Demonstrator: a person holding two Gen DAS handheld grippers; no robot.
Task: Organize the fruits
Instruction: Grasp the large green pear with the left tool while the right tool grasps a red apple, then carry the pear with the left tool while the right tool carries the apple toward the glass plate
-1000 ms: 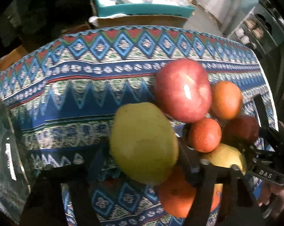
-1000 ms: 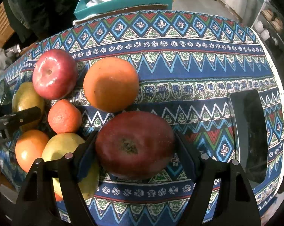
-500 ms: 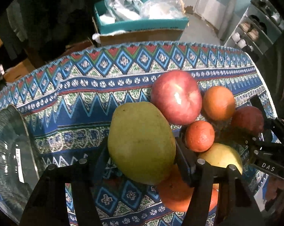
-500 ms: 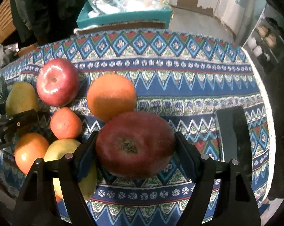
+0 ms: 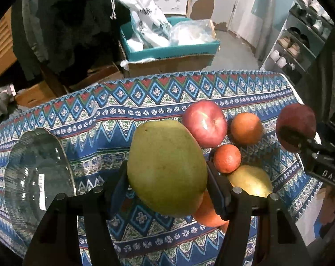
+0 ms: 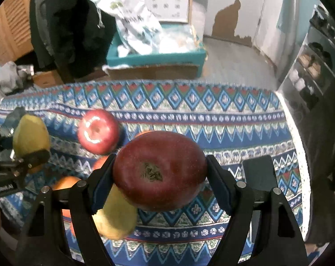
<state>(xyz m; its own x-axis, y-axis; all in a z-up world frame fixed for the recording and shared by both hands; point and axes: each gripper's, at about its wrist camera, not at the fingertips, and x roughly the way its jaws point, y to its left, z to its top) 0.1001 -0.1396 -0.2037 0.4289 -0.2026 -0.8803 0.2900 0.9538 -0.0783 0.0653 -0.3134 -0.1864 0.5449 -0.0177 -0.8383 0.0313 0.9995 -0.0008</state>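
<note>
Now clamped in the left claw: a green pear, mid-frame above the patterned worktop. Gripped in the right claw: a dark red apple, frame centre. Glass bowl at lower left.

— What has been lifted off the patterned-cloth tabletop?
— The large green pear in the left claw and the dark red apple in the right claw; both have been raised.
</note>
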